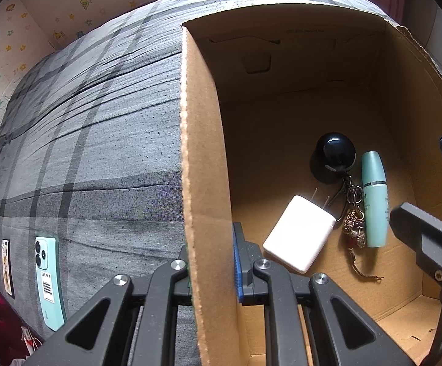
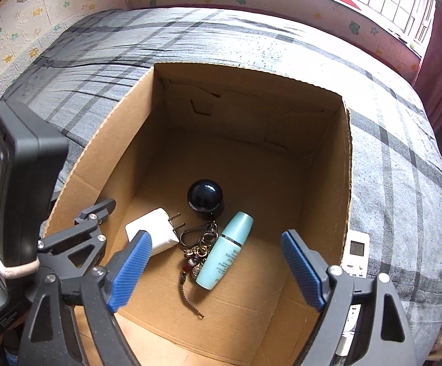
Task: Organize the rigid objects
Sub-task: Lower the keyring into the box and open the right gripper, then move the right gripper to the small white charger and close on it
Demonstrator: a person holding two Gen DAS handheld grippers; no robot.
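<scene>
An open cardboard box (image 2: pixel 318 167) stands on a grey plaid bed. Inside lie a white charger plug (image 2: pixel 153 228), a black ball-shaped object (image 2: pixel 205 196), a keychain with charms (image 2: pixel 198 250) and a teal tube (image 2: pixel 225 257). They also show in the left wrist view: charger (image 1: pixel 300 233), ball (image 1: pixel 335 152), keychain (image 1: pixel 353 222), tube (image 1: pixel 373 198). My left gripper (image 1: pixel 213 267) is shut on the box's left wall (image 1: pixel 204 152), one finger on each side. My right gripper (image 2: pixel 218 271) is open and empty above the box's front, over the tube.
A mint-green phone (image 1: pixel 48 277) and a small card (image 1: pixel 7 263) lie on the bed left of the box. A white remote (image 2: pixel 355 253) lies on the bed beside the box's right wall. Wallpapered walls and a window bound the bed.
</scene>
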